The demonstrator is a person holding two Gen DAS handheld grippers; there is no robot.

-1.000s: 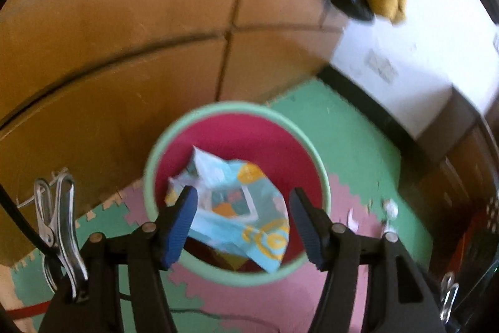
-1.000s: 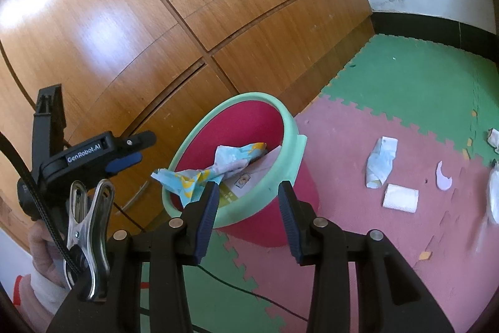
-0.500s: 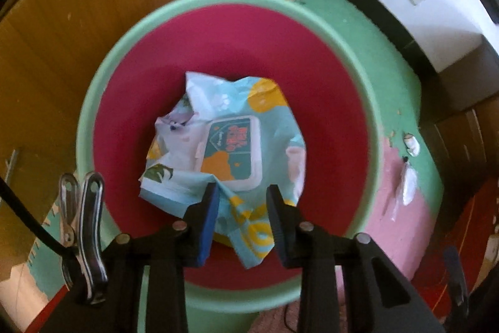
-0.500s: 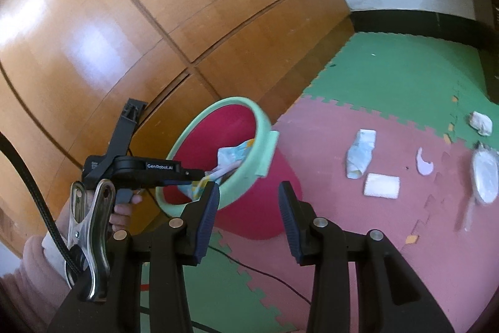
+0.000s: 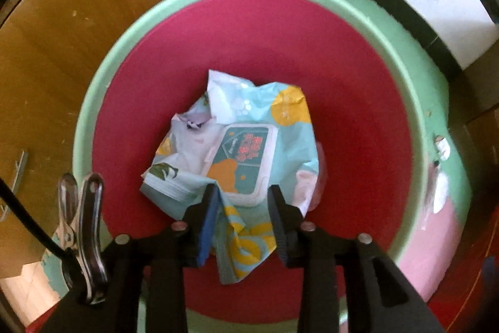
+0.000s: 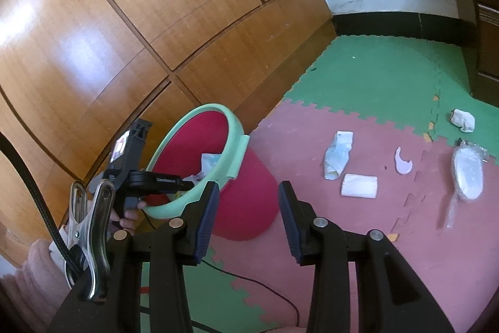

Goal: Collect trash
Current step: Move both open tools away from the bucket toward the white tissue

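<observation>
Your left tool (image 5: pixel 241 208) just widening, released over the crumpled blue-and-yellow plastic wipes packet (image 5: pixel 240 152) inside the red green-rimmed plastic bin (image 5: pixel 352 102), your right tool (image 6: pixel 248 208) spread, empty.

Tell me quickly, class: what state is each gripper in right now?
Left gripper: open, jaws just been opening, wet-wipes packet loose between them inside the bin.
Right gripper: open, holding nothing.

The left gripper (image 5: pixel 241 192) has dropped from above the red, green-rimmed plastic bin (image 5: pixel 249 30) into its mouth. Its jaws narrowed and have just parted slightly around the crumpled blue-and-yellow wipes packet (image 5: pixel 237 145). The right gripper (image 6: pixel 248 192) has swung toward three o'clock, uncovering more floor litter.
</observation>
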